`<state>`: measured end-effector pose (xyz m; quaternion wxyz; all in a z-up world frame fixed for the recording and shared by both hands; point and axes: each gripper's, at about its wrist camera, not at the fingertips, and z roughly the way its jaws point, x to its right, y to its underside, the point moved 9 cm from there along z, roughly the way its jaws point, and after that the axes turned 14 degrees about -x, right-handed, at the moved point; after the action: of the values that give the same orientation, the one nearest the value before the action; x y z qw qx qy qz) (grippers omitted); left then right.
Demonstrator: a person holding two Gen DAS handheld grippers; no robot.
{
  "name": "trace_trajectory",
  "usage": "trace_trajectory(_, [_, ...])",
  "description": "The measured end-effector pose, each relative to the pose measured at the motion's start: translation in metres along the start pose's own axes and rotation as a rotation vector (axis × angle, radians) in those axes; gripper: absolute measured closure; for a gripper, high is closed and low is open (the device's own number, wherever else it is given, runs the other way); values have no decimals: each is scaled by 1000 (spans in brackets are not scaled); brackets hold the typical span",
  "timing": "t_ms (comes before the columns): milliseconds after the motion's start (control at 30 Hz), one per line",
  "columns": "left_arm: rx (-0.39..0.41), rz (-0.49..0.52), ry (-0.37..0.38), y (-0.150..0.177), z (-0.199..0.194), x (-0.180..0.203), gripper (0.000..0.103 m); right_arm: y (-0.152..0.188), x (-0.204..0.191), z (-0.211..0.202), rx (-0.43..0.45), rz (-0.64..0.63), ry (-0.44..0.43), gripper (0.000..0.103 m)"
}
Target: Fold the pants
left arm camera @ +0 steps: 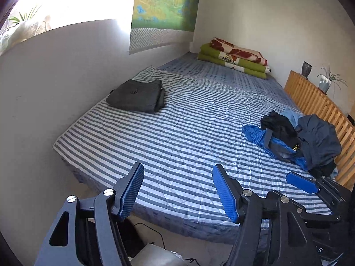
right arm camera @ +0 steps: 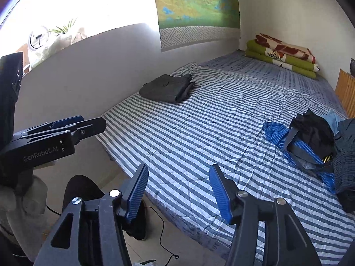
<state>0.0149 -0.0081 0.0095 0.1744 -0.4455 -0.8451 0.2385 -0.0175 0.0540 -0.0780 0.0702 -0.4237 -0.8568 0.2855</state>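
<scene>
A folded pair of dark grey pants [left arm camera: 137, 96] [right arm camera: 168, 87] lies on the striped bed cover [left arm camera: 177, 137] [right arm camera: 199, 133], near the wall on the far left. A loose pile of clothes [left arm camera: 299, 139] [right arm camera: 310, 141], black, blue-striped and dark navy, sits at the bed's right side. My left gripper [left arm camera: 178, 188] hovers open and empty over the near bed edge. My right gripper [right arm camera: 178, 190] is likewise open and empty, just left of the pile. One of its blue pads [left arm camera: 301, 185] shows in the left wrist view.
Folded green and red blankets [left arm camera: 235, 59] [right arm camera: 284, 55] are stacked at the far end. A wooden slatted rail [left arm camera: 317, 102] runs along the right side, with a vase and a plant on it. A white wall borders the left. A black cable [right arm camera: 163, 228] lies on the floor.
</scene>
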Motion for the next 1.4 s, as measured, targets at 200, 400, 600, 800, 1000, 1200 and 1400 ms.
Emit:
trace_trajectory(200, [-3, 1, 3, -5, 8, -3, 30, 2, 6, 5, 1, 1, 18, 46])
trace_trajectory(400, [-15, -21, 5, -9, 21, -10, 29, 4, 15, 14, -22, 31, 39, 46])
trace_trajectory(600, [-22, -4, 2, -14, 32, -9, 27, 8, 23, 16, -16, 46, 57, 46])
trace_trajectory(800, [-35, 15, 12, -17, 45, -3, 26, 7, 33, 15, -15, 71, 67, 46])
trace_trajectory(1000, [-48, 34, 20, -17, 53, 5, 26, 10, 39, 18, -25, 80, 62, 46])
trace_trajectory(1200, [-45, 40, 18, -18, 54, 7, 25, 9, 38, 17, -19, 77, 57, 46])
trace_trajectory(1400, [-44, 32, 9, -15, 53, 6, 25, 9, 38, 14, -11, 70, 53, 46])
